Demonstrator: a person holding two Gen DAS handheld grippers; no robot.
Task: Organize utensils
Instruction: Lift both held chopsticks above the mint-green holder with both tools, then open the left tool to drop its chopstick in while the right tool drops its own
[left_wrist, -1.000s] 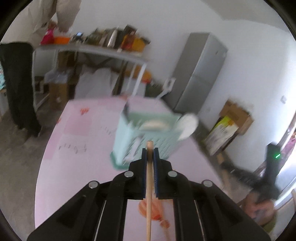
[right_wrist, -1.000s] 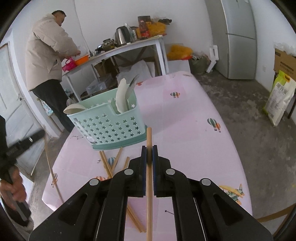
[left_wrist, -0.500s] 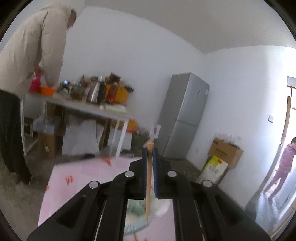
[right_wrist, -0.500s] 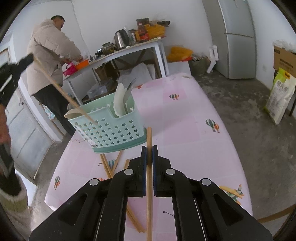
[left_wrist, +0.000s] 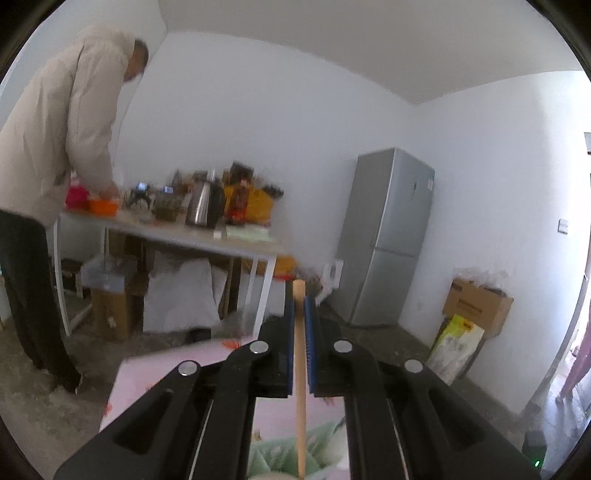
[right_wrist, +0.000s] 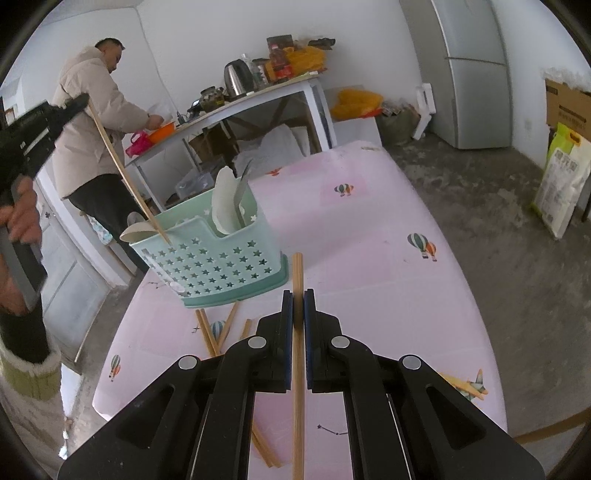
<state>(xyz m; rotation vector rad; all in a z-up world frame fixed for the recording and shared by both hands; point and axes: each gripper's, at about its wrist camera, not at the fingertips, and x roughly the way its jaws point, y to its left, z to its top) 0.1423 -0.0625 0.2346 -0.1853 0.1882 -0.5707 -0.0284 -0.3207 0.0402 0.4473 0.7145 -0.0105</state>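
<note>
Left tongs (right_wrist: 83, 100) grasp a chopstick (right_wrist: 125, 173), angled tip-first into the caddy (right_wrist: 218, 266); right tongs (right_wrist: 298, 295), clenched on another chopstick (right_wrist: 297, 332), wait above the desk (right_wrist: 369, 240).

Table: pink cloth (right_wrist: 369, 229) with balloon prints, spread under the right gripper (right_wrist: 298, 295).
Basket: mint star-holed caddy (right_wrist: 221, 262) standing on the cloth, just ahead-left of the fingertips.
Loose chopsticks: several (right_wrist: 218, 328) lying flat between caddy and gripper, more running beneath it.
</note>
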